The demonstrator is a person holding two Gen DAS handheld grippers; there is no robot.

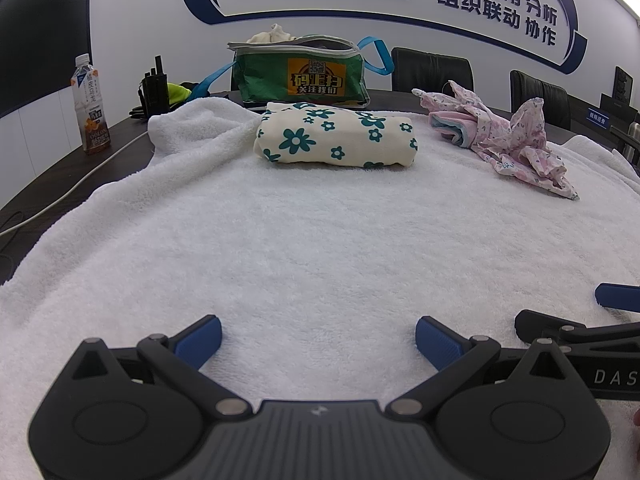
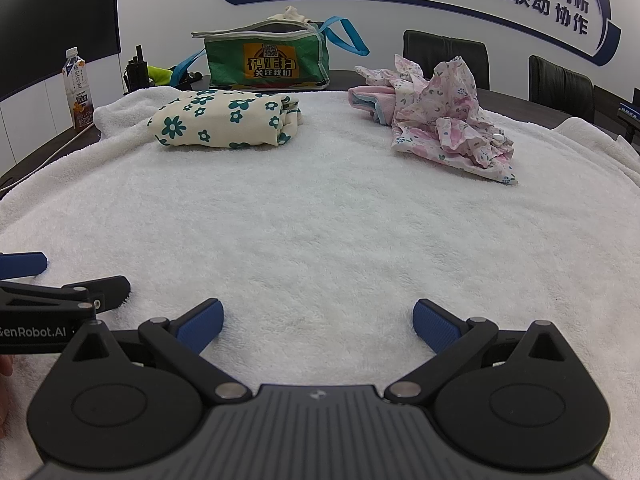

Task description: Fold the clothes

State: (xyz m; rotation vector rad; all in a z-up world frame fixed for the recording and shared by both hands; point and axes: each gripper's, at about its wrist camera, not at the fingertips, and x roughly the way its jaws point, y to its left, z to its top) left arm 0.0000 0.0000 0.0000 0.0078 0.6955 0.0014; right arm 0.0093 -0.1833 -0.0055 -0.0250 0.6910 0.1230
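Note:
A cream garment with teal flowers (image 1: 336, 138) (image 2: 226, 122) lies folded into a neat bundle at the far middle of the white towel (image 1: 320, 240) (image 2: 320, 220). A pink floral garment (image 1: 504, 136) (image 2: 440, 112) sits crumpled in a heap at the far right. My left gripper (image 1: 319, 340) hovers low over the near part of the towel, open, with nothing between its blue pads. My right gripper (image 2: 318, 326) hangs beside it, also open and empty. Each gripper shows at the edge of the other's view.
A green bag (image 1: 302, 74) (image 2: 266, 60) with blue straps stands behind the folded bundle. A tea bottle (image 1: 90, 106) (image 2: 78, 90) and a black radio (image 1: 154, 90) stand at the far left on the dark table. Black chairs (image 1: 432, 70) line the far side.

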